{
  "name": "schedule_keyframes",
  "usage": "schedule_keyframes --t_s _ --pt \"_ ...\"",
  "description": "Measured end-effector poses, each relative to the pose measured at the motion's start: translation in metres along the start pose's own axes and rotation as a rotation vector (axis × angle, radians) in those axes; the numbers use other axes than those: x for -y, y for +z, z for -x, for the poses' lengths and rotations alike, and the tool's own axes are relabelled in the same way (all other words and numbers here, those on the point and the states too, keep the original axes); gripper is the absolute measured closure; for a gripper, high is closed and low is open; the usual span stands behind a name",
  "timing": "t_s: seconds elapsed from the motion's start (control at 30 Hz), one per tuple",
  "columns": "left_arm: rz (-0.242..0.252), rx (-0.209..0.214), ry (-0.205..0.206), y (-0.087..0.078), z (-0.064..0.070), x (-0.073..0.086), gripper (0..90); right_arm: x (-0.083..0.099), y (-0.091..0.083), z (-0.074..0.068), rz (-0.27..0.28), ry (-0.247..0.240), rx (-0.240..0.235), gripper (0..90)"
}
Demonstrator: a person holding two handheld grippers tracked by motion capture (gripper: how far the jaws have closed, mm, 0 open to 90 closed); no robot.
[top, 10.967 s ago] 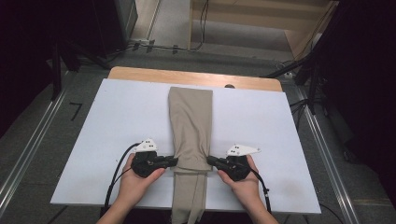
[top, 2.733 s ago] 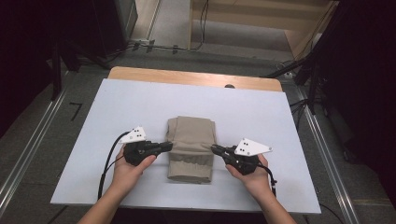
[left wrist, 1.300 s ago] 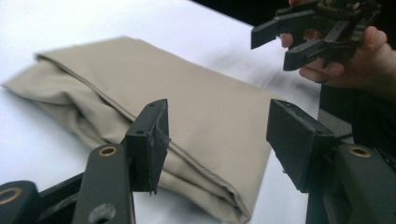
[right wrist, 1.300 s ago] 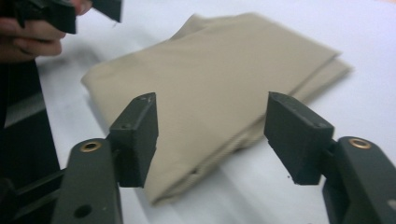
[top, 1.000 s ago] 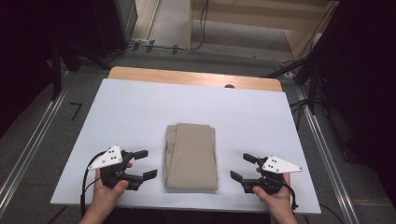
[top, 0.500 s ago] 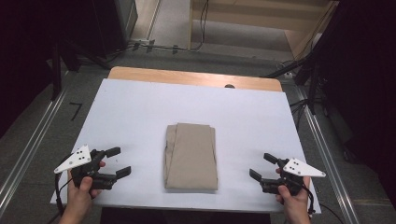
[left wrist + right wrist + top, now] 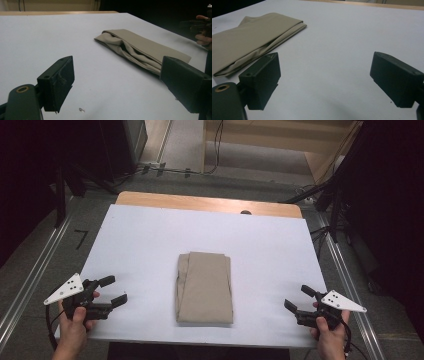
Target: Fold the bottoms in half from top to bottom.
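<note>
Left hand-held gripper [image 7: 114, 290] and right hand-held gripper [image 7: 299, 298] gape, empty

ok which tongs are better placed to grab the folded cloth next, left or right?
Left, slightly. The left tongs stand open, pointing at the folded cloth, a bit nearer its edge. The right tongs, also open, sit farther out by the table's corner.
</note>
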State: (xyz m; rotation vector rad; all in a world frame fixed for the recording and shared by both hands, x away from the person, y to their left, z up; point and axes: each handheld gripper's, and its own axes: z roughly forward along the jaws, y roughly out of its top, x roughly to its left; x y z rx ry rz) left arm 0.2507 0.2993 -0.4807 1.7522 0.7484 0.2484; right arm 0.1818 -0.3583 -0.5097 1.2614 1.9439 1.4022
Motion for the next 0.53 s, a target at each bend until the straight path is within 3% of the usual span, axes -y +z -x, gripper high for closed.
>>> schedule_keyframes --t_s 0.13,0.23,0.53 --pt "-0.009 -0.012 -0.004 0.0001 -0.0019 0.0013 13.0 0.001 -0.0012 0.0034 0.002 0.004 0.005 8.2" --pt "-0.018 -0.004 -0.004 0.0016 -0.0024 0.0018 5.6 0.0014 -0.0018 0.0045 0.002 0.009 0.009 8.2" --pt "-0.016 -0.01 -0.002 0.003 -0.0007 0.001 5.3 0.0008 -0.0015 0.0038 0.003 0.005 0.007 8.2"
